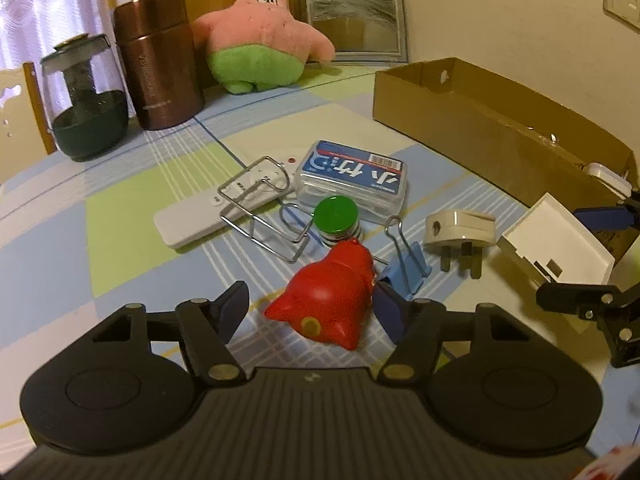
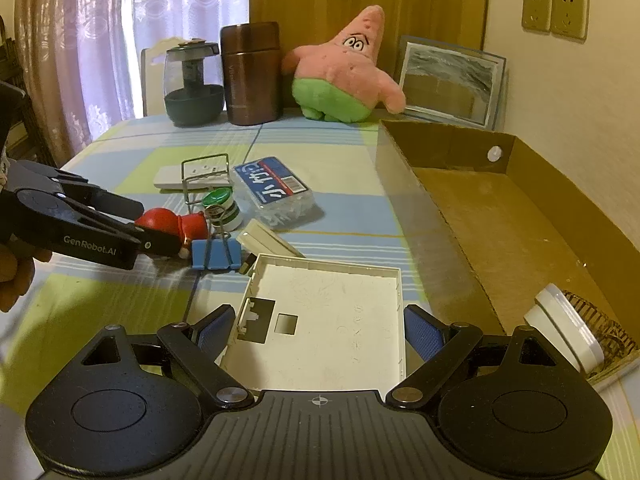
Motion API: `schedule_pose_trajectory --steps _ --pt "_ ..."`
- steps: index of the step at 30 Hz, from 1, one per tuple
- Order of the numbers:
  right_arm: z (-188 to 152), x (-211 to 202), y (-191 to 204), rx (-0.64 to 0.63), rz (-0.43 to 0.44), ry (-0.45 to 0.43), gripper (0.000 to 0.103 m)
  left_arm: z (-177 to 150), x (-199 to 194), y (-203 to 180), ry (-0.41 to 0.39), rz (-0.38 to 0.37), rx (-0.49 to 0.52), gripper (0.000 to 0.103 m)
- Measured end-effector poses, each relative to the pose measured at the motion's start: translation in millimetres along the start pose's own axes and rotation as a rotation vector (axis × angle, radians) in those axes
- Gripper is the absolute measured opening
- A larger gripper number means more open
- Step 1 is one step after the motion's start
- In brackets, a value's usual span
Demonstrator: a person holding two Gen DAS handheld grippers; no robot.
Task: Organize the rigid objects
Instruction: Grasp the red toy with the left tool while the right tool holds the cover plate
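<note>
The red figurine [image 1: 328, 300], lower centre of the frame, is bracketed long-axis forward by the left gripper [image 1: 310, 312], jaws apart, not yet clamped.

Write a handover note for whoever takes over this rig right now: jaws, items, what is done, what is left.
Left gripper: jaws open, straddling the red toy on the table, not clamped.
Right gripper: jaws shut on the white cover, beside the cardboard box.
Done: a white-lidded item lies in the box.
Left: box both, then the remote, wire rack, blue case, green-capped jar, binder clip and plug, all on the table.
</note>
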State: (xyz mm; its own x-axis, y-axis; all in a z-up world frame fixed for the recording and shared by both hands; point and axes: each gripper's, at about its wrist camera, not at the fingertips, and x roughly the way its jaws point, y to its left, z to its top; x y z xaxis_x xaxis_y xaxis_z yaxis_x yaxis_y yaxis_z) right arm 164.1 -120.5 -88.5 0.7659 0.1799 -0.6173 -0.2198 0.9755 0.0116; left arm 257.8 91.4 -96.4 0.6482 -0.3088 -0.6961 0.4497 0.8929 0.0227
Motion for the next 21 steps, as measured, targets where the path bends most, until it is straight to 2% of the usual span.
schedule_pose_trajectory --steps 4,7,11,16,21 --pt "0 0 -1 0.002 0.001 0.000 0.087 0 4 -3 0.018 -0.035 0.002 0.048" --pt "1 -1 -2 0.009 0.009 0.005 0.087 -1 3 -8 0.045 -0.020 -0.007 0.047" --pt "4 -5 -6 0.019 0.017 0.008 0.087 -4 -9 -13 0.076 -0.010 -0.098 0.040" --pt "5 -15 -7 0.019 0.026 0.007 0.087 -15 -27 -24 0.104 0.008 -0.225 0.040" --pt "2 -28 -9 0.016 0.039 0.007 0.087 -30 -48 -43 0.118 0.036 -0.289 0.040"
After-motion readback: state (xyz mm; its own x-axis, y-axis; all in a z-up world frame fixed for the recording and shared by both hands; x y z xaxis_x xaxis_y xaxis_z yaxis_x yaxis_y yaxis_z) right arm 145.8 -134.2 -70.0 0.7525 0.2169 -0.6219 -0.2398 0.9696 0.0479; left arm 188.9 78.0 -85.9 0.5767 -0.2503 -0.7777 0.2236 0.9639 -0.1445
